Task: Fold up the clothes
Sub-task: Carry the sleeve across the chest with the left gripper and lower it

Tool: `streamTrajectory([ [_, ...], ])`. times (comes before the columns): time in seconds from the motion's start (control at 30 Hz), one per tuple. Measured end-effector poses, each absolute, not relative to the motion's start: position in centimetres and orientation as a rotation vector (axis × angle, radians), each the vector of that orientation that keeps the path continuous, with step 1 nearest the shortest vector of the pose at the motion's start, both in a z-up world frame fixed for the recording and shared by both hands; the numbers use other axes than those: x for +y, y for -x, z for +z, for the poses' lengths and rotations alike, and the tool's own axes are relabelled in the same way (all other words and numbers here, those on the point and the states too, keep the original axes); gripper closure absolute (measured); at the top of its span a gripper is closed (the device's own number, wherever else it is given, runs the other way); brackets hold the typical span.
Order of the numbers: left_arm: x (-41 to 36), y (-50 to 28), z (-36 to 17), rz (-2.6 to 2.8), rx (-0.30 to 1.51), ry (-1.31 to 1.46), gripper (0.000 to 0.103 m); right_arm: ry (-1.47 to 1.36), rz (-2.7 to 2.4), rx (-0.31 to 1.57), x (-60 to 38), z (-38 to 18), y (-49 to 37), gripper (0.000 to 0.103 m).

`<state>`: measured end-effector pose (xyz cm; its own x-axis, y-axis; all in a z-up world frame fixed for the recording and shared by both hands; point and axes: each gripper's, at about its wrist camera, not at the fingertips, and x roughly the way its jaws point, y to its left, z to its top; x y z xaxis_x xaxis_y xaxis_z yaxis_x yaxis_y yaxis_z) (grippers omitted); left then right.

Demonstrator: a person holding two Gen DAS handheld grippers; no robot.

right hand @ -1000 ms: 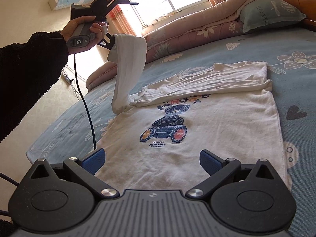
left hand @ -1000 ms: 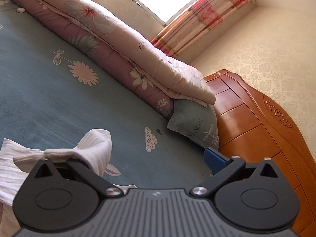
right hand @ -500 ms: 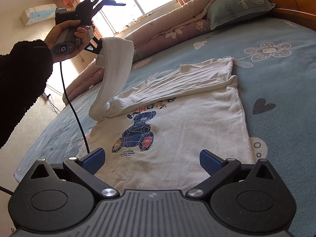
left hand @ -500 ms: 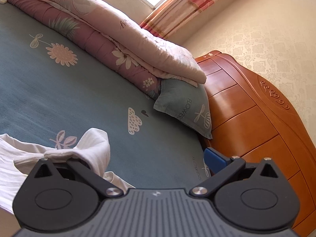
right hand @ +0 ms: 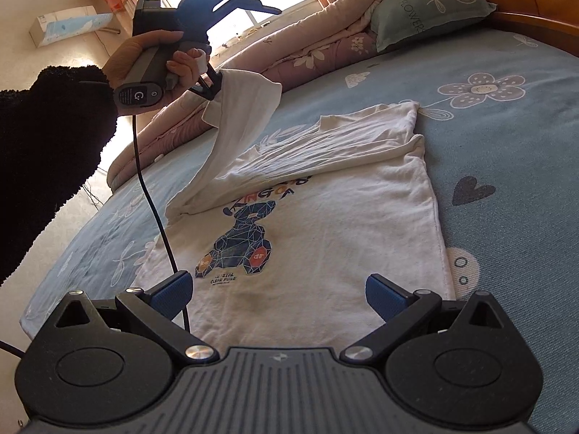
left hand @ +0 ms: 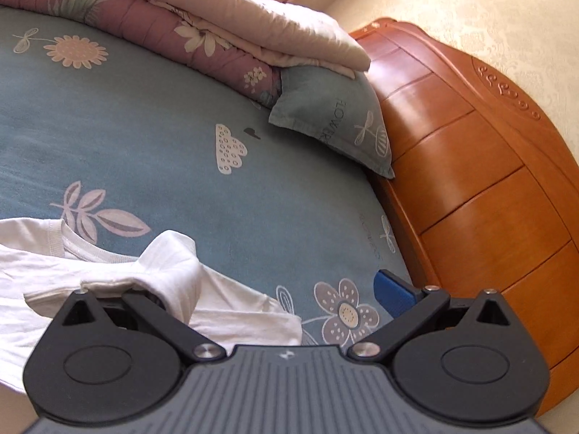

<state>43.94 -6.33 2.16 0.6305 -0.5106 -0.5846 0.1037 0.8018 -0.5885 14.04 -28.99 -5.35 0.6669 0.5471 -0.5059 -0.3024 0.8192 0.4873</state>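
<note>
We see the right gripper [right hand: 278, 291] with its two fingers spread apart, empty, just above the hem of the T-shirt [right hand: 325, 235]. The left gripper [right hand: 211, 85] also has its fingers apart in its own view; one sleeve [right hand: 246, 108] drapes over one finger and is held up off the bed sheet [right hand: 506, 144]. We count one T-shirt, lying print up. Its long axis runs from the hem at the right gripper to the collar, towards the one pillow [right hand: 427, 11]
</note>
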Motion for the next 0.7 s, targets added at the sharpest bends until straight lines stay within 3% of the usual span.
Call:
streamTrajectory([
  [0.23, -10.2, -43.9, -1.9, -0.405, 0.978, 0.333, 0.001, -0.373, 0.491, 0.699, -28.8, -5.5, -14.2, 0.0],
  [0.47, -11.8, -43.6, -6.7, -0.419, 1.105, 0.295, 0.001, -0.359, 0.493, 0.709, -28.3, -5.7, -14.4, 0.0],
  [0.7, -10.4, -41.9, -6.7, -0.461, 1.135, 0.34, 0.001, -0.359, 0.496, 0.711, -28.4, -5.7, -14.4, 0.0],
])
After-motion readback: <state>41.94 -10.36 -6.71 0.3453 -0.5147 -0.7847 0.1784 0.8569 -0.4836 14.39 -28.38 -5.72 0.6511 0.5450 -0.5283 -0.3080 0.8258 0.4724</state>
